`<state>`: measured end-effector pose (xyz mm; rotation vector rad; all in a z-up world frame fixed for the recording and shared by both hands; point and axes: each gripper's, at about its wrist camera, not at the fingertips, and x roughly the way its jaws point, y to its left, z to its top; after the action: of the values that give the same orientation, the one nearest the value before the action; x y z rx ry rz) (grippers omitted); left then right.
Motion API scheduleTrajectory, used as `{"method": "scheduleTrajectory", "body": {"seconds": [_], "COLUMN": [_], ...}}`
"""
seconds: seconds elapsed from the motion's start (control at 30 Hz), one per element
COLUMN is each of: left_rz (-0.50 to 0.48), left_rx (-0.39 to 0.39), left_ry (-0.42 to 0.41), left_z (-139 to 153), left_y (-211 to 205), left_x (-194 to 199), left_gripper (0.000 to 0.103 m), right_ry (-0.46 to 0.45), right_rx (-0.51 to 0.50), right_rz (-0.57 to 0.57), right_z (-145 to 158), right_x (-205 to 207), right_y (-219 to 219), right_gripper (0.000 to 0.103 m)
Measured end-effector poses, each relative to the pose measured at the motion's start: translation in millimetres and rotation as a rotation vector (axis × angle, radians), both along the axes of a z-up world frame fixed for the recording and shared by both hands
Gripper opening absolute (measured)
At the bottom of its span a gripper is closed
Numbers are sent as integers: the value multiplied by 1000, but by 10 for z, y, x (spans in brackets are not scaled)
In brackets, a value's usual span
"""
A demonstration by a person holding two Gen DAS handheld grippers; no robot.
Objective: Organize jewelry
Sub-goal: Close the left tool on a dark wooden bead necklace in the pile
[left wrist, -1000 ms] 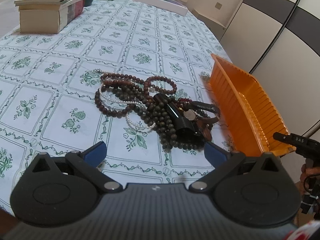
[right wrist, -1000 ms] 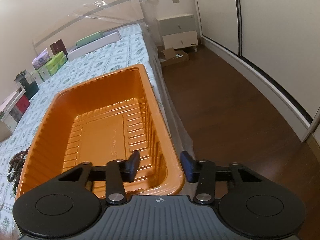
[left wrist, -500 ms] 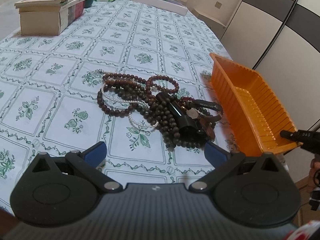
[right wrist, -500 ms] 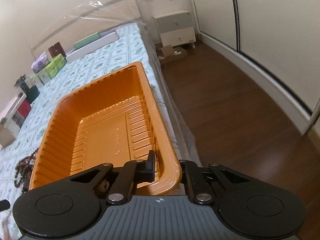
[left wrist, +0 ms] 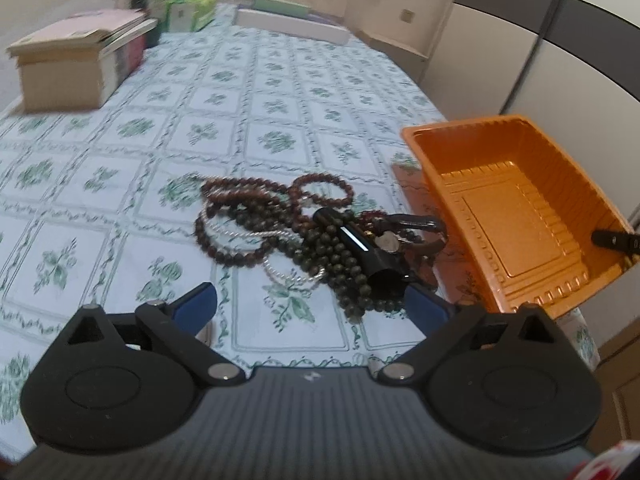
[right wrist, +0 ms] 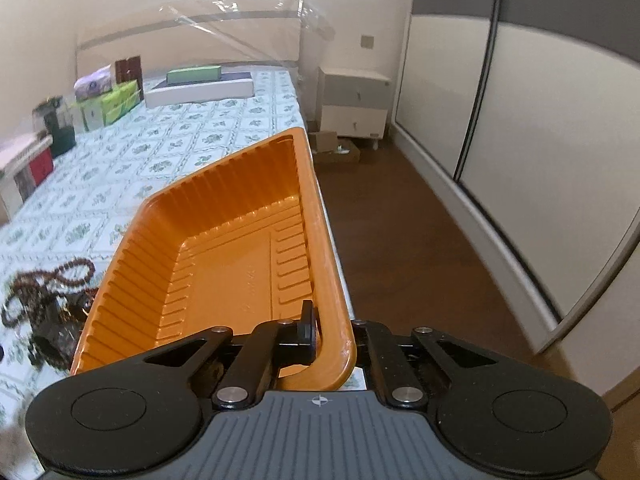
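Jewelry point(left wrist: 316, 236) lies in a tangled heap on the bed point(left wrist: 224, 92), close to its near right edge: strands of dark and reddish beads, a thin pearl-like string, and a black cylindrical piece lying across the top. Just right of the heap sits the orange tray point(left wrist: 516, 216), empty, tipped with its right side raised, its low left side beside the beads. The right gripper point(right wrist: 320, 332) has its jaws clenched on the tray's near right rim, one finger inside the wall and the other outside; they have just been closing onto it. The left gripper point(left wrist: 310, 306) hangs over the cloth just short of the heap, jaws released and spread wide, having drawn in only slightly, with nothing between them; its right finger point(left wrist: 424, 308) is nearly at the nearest beads.

Farther up the bed, toward the left edge, stands a cardboard box point(left wrist: 64, 76) with books on it, and behind it green boxes point(left wrist: 184, 10) and a tissue pack. A long white box point(left wrist: 292, 28) lies across the far end. The wide middle of the patterned cloth is open. Past the bed's right edge the wooden floor point(right wrist: 408, 240) runs to the wardrobe doors point(right wrist: 520, 120), with a small nightstand point(right wrist: 354, 100) at the head of the bed.
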<state>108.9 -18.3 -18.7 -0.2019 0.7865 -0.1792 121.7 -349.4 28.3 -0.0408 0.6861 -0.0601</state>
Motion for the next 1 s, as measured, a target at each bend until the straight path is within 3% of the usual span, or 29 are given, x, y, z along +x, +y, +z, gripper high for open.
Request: {"method": "scheduleTrajectory", "body": {"seconds": [0.2, 0.33, 0.43, 0.57, 0.63, 0.83, 1.0], "left_rz": [-87, -120, -139, -154, -163, -175, -227], "left_rx": [60, 82, 115, 129, 138, 145, 113], "left_ry": [-39, -29, -30, -33, -31, -43, -74], "left_z": [-42, -115, -195, -260, -271, -167, 198], "left_y": [-161, -272, -351, -410, -413, -283, -85], "left_x": [37, 91, 125, 165, 180, 171, 254], "left_gripper": [80, 51, 36, 31, 15, 6, 6], "right_ry": [-8, -1, 4, 9, 9, 3, 1], "right_rx": [-78, -84, -82, -84, -85, -79, -79], "right_rz": [21, 21, 18, 17, 17, 17, 19], "right_z": [36, 12, -5, 9, 5, -36, -47], "right_x": [-14, 12, 38, 56, 64, 26, 19], "right_y": [244, 322, 327, 336, 335, 315, 316], "right_gripper": [4, 4, 4, 4, 4, 4, 4]}}
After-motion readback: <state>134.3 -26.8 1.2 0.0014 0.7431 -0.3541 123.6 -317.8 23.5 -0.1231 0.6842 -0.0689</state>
